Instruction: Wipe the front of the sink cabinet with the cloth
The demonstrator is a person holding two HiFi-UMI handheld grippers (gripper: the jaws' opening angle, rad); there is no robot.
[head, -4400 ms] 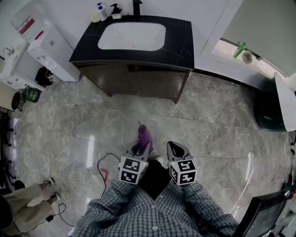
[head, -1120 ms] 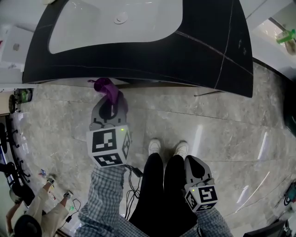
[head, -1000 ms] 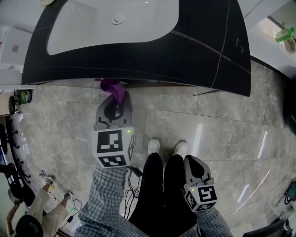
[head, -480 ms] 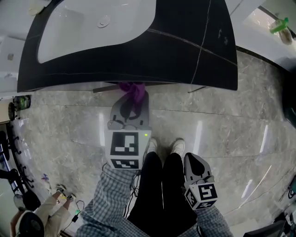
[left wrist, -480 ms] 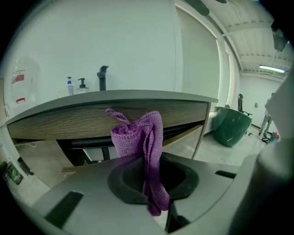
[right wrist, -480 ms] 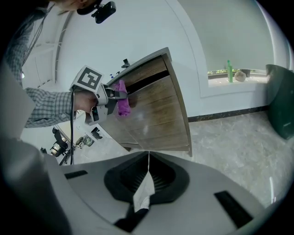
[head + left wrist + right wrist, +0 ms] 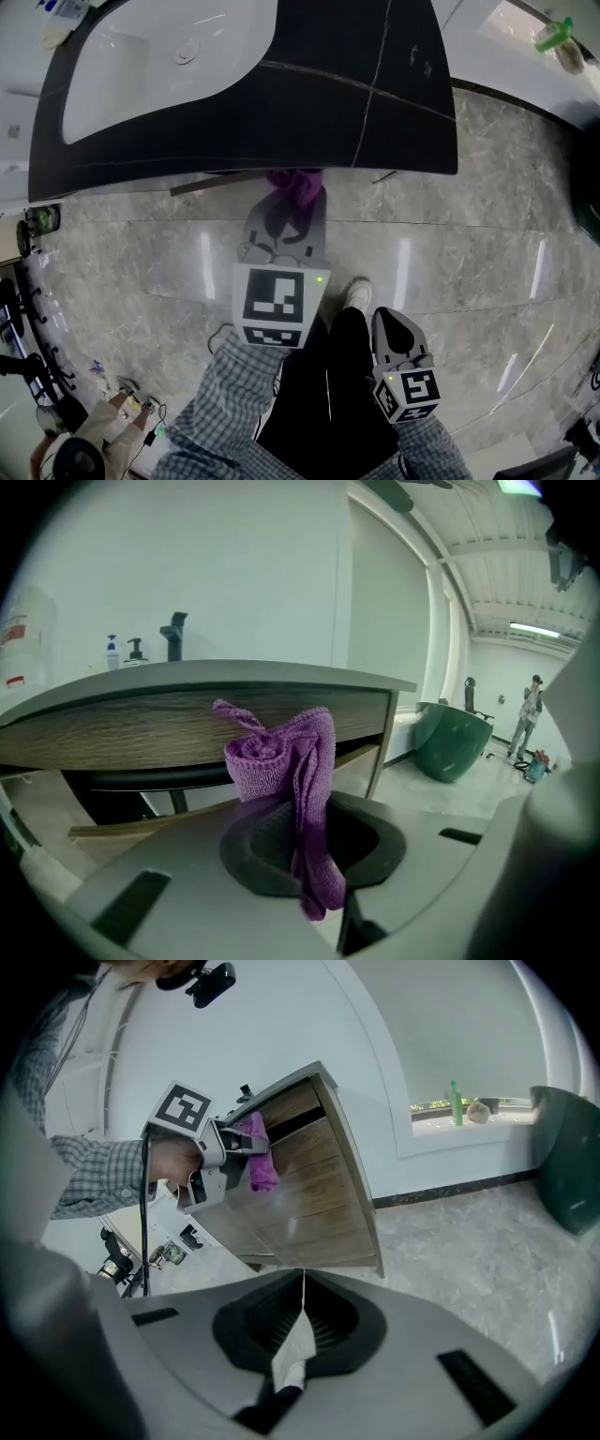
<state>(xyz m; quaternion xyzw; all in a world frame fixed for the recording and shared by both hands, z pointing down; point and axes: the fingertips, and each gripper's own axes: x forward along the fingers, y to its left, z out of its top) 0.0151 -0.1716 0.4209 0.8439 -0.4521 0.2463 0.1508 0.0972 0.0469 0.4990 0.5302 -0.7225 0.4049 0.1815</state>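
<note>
Cloth (image 7: pixel 300 181), purple and bunched, is pinched in the left gripper (image 7: pixel 289 208) and held at the upper front of the wooden sink cabinet (image 7: pixel 141 728), just under its dark top (image 7: pixel 375 94). The right gripper (image 7: pixel 393 328), pressed together and empty, hangs beside the person's leg (image 7: pixel 328 375).
</note>
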